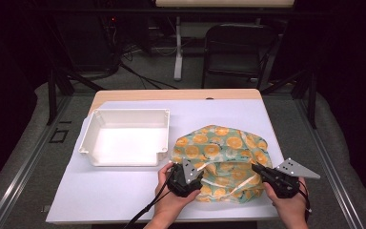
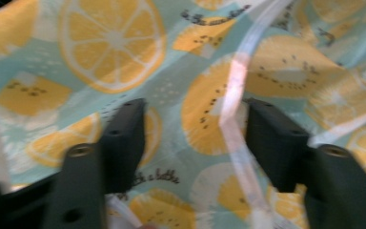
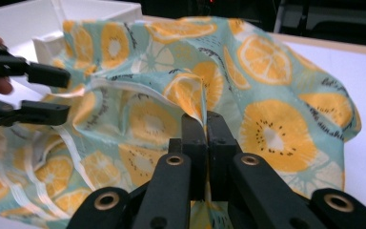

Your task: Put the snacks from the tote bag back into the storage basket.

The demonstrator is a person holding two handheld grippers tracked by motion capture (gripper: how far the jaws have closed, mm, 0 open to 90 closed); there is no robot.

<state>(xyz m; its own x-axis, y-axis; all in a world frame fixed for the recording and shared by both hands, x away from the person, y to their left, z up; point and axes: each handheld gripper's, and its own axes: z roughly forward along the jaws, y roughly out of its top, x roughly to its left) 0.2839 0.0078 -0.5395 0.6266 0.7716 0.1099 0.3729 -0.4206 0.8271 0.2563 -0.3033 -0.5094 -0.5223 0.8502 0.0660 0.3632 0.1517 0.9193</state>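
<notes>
A teal cloth printed with orange citrus slices lies crumpled on the white table cover, near the front edge. My right gripper is at the cloth's right front side. In the right gripper view, this gripper is shut on a raised fold of the cloth. My left gripper is at the cloth's left front side. In the left gripper view, its jaws stand apart with the cloth and a pale hem in the gap, and the pads do not press on it. From the right gripper view the left gripper also looks open.
An empty white rectangular tray stands left of the cloth, its near right corner close to my left hand. The table cover reaches the front edge. A black chair and cables are on the floor beyond the table.
</notes>
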